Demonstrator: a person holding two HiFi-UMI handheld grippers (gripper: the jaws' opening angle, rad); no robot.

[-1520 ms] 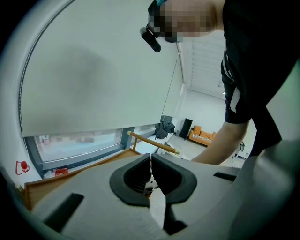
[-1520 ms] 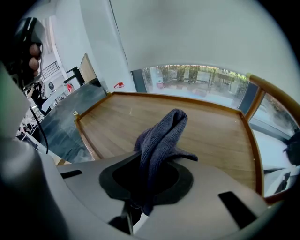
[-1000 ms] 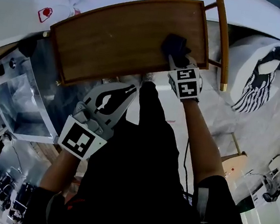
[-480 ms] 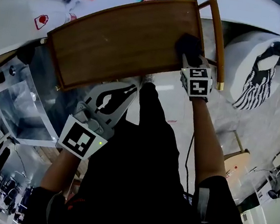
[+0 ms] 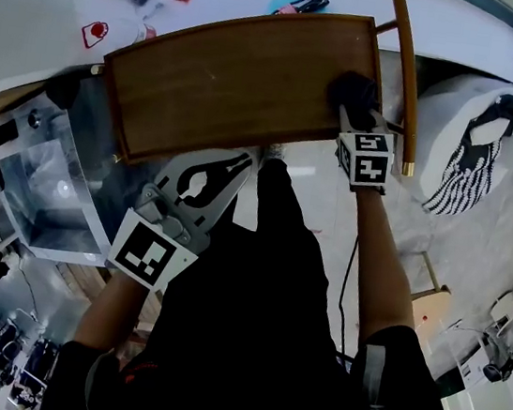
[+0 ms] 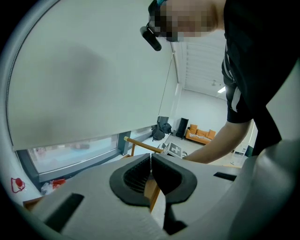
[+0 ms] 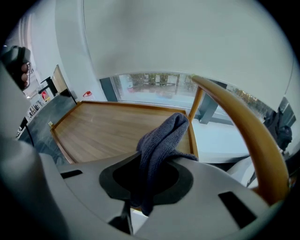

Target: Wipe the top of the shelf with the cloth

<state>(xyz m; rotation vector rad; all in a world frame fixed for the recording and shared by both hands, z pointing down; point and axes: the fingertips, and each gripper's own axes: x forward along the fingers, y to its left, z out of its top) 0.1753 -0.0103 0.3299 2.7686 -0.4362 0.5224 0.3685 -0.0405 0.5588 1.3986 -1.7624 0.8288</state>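
Head view, looking steeply down on a brown wooden shelf top [image 5: 226,81] with a low raised rim [image 5: 117,118]. Over the last second the right gripper [image 5: 353,111] has slid its cloth [image 5: 355,90] from a little inboard out to the shelf's right end, at about 3 o'clock on the board. It now sits against the rim there, just beside a curved wooden rail [image 5: 405,78]. That suggests one stroke has run to the edge. The wide stretch of wood from the centre round to 9 o'clock probably still needs passes.

The cloth is dark blue-grey, soft and knitted-looking. In the right gripper view it is bunched into a thick fold and clamped firmly between the jaws, its free end standing up over the boards.

The left gripper [image 5: 241,164] hangs back at 6 o'clock, off the shelf. Its jaws are pressed together on nothing.
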